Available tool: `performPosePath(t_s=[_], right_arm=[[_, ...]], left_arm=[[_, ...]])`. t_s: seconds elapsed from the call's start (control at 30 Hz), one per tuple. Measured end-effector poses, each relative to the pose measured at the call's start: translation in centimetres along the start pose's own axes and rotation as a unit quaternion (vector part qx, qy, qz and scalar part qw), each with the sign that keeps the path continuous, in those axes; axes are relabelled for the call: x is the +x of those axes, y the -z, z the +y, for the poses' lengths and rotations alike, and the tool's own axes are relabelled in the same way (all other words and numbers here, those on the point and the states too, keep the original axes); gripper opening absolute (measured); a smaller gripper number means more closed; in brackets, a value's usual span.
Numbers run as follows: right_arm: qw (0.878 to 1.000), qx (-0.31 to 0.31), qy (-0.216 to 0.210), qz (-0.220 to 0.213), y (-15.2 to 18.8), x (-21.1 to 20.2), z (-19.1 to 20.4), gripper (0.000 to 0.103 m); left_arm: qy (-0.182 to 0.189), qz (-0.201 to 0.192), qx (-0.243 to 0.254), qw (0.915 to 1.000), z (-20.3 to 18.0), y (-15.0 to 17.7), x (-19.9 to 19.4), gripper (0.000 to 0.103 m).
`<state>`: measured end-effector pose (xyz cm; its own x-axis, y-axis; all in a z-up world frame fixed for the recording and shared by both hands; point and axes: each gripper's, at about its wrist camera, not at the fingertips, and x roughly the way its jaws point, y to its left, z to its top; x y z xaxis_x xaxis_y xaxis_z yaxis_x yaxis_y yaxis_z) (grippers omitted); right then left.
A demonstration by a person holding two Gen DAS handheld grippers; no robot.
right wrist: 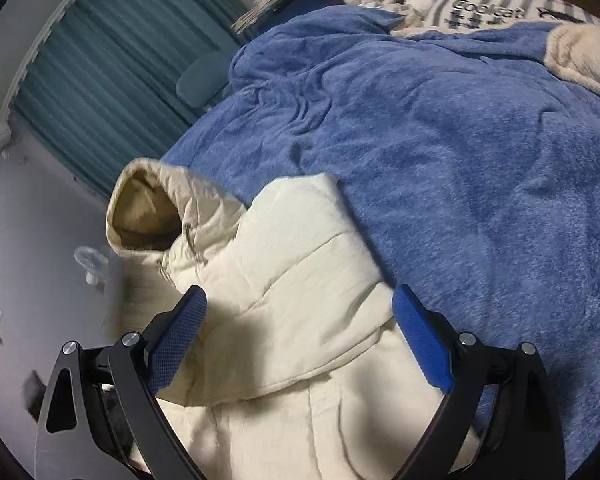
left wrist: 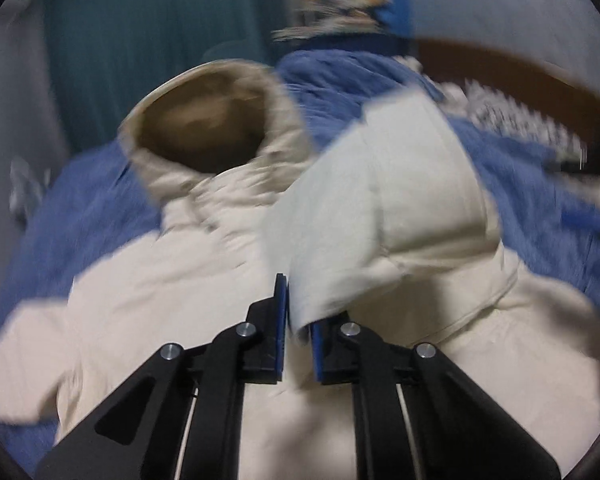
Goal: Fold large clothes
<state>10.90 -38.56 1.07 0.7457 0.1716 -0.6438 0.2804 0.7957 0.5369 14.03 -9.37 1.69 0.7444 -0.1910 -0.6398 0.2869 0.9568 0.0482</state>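
My left gripper (left wrist: 298, 312) has its fingers clamped on the sleeve (left wrist: 384, 216), lifted to fold inward over the coat (right wrist: 300, 320) on the bed (right wrist: 460, 160). Right gripper (right wrist: 300, 316) hovers, fingers apart; hood (right wrist: 148, 208) at 10 o'clock.

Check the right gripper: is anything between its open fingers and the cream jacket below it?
Nothing visible. The right gripper hangs open directly over the cream jacket, with only the folded sleeve beneath it. The left gripper is already shut on the sleeve cuff.
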Motion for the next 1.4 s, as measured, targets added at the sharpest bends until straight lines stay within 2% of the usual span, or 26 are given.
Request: performPosePath(t_s=[0.07, 0.17, 0.27, 0.4, 0.5, 0.57, 0.63, 0.73, 0.87, 0.9, 0.93, 0.97, 1.0, 1.03, 1.07, 1.1, 1.17, 1.27, 1.37, 1.4], right_arm=[[1.000, -0.019, 0.004, 0.007, 0.7, 0.7, 1.0, 0.090], [0.998, -0.067, 0.008, 0.020, 2.2, 1.9, 3.2, 0.090], [0.990, -0.135, 0.026, 0.029, 4.0, 3.3, 5.6, 0.090], [0.978, -0.195, 0.047, 0.050, 5.7, 4.8, 7.2, 0.090], [0.974, -0.208, 0.056, 0.063, 6.2, 5.6, 7.4, 0.090], [0.975, -0.207, 0.057, 0.064, 6.1, 5.8, 7.4, 0.090], [0.975, -0.205, 0.054, 0.063, 6.0, 5.9, 7.3, 0.090], [0.975, -0.207, 0.056, 0.061, 6.0, 6.0, 7.3, 0.090], [0.973, -0.217, 0.056, 0.062, 6.2, 6.3, 7.6, 0.090], [0.972, -0.220, 0.056, 0.062, 6.3, 6.4, 7.7, 0.090], [0.971, -0.224, 0.058, 0.063, 6.4, 6.6, 7.8, 0.090], [0.970, -0.228, 0.059, 0.064, 6.5, 6.7, 8.0, 0.090], [0.969, -0.232, 0.061, 0.066, 6.6, 6.9, 8.1, 0.090], [0.967, -0.238, 0.064, 0.069, 6.7, 7.2, 8.2, 0.090], [0.965, -0.242, 0.068, 0.073, 6.9, 7.5, 8.2, 0.090], [0.963, -0.246, 0.074, 0.080, 7.1, 7.9, 8.2, 0.090], [0.959, -0.249, 0.088, 0.099, 7.6, 9.2, 7.8, 0.090], [0.953, -0.255, 0.101, 0.125, 8.5, 10.7, 7.3, 0.096], [0.947, -0.270, 0.112, 0.134, 9.2, 11.5, 7.4, 0.096], [0.946, -0.271, 0.115, 0.135, 9.4, 11.7, 7.3, 0.096]], left_arm=[[0.010, 0.008, -0.061, 0.9980, 3.9, 1.0, -0.6, 0.007], [0.009, 0.015, -0.107, 0.9941, 7.3, 2.9, -0.7, 0.007], [0.027, 0.041, -0.161, 0.9857, 9.9, 5.8, 0.6, 0.007], [0.046, 0.057, -0.173, 0.9822, 10.1, 7.3, 1.7, 0.007], [0.058, 0.060, -0.181, 0.9800, 10.4, 7.1, 1.9, 0.008], [0.069, 0.082, -0.184, 0.9769, 10.4, 7.3, 2.2, 0.009], [0.080, 0.105, -0.194, 0.9722, 11.0, 7.9, 2.0, 0.013], [0.090, 0.108, -0.210, 0.9676, 11.8, 8.0, 1.0, 0.017], [0.100, 0.113, -0.258, 0.9542, 13.1, 7.5, -0.4, 0.018], [0.096, 0.102, -0.261, 0.9551, 13.3, 7.1, -1.1, 0.019], [0.080, 0.079, -0.256, 0.9603, 13.5, 6.6, -2.1, 0.021], [0.048, 0.052, -0.246, 0.9666, 13.7, 6.2, -3.2, 0.027], [0.022, 0.035, -0.239, 0.9701, 13.7, 6.0, -3.9, 0.039], [0.006, 0.022, -0.231, 0.9728, 13.7, 5.8, -4.3, 0.058], [0.002, 0.015, -0.221, 0.9752, 13.5, 5.7, -4.2, 0.065], [0.004, 0.021, -0.207, 0.9781, 13.2, 5.7, -3.6, 0.066], [0.005, 0.057, -0.187, 0.9807, 12.7, 6.2, -1.5, 0.066], [-0.017, 0.111, -0.156, 0.9813, 12.0, 7.9, 1.8, 0.066], [-0.023, 0.118, -0.159, 0.9801, 12.2, 8.9, 3.0, 0.069], [-0.033, 0.121, -0.151, 0.9805, 12.0, 9.0, 3.5, 0.077]])
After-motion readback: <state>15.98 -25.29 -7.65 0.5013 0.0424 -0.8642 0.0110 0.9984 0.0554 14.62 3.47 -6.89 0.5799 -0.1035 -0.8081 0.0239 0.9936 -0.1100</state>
